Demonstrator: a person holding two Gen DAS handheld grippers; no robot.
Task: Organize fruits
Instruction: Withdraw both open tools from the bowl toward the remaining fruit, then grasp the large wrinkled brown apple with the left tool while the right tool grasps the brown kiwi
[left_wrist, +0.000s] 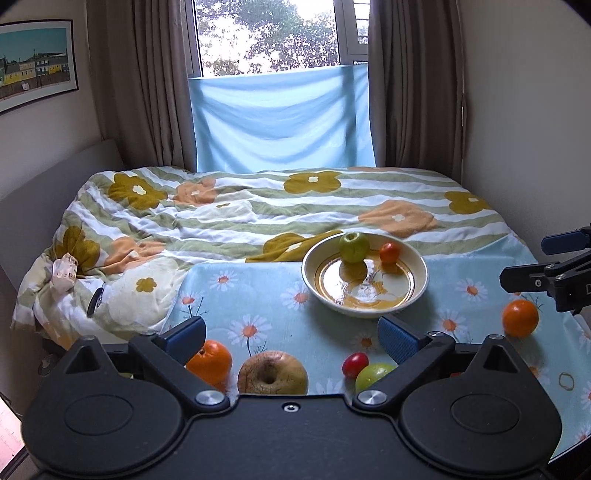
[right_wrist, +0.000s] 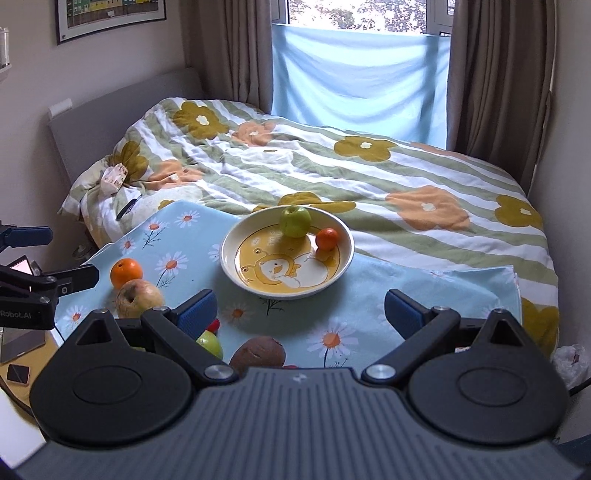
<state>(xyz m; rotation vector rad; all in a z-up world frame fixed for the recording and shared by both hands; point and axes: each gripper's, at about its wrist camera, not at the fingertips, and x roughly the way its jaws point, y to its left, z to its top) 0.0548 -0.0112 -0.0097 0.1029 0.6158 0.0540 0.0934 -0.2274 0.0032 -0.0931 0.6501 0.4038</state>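
The only readable lettering is "Robot.AI", in pale letters on the black body of the left gripper (right_wrist: 70, 258), at nine o'clock in the right wrist view. On the right gripper (left_wrist: 524, 258), at three o'clock in the left wrist view, a single pale letter is cut off by the picture's edge and cannot be read.

Left gripper (left_wrist: 291, 338): black body, blue ribbed pads (left_wrist: 397, 338), silver pivot screws. Right gripper (right_wrist: 299, 314): matching, grey ridged housing.

Bowl (right_wrist: 255, 286) toward the far middle of the cloth (right_wrist: 424, 291), with an apple (right_wrist: 294, 220) and a tomato (right_wrist: 327, 239) side by side at its far rim — nearer, on the cloth, an orange (right_wrist: 126, 272) just behind a larger apple (right_wrist: 138, 297), bed (right_wrist: 369, 177) beyond.
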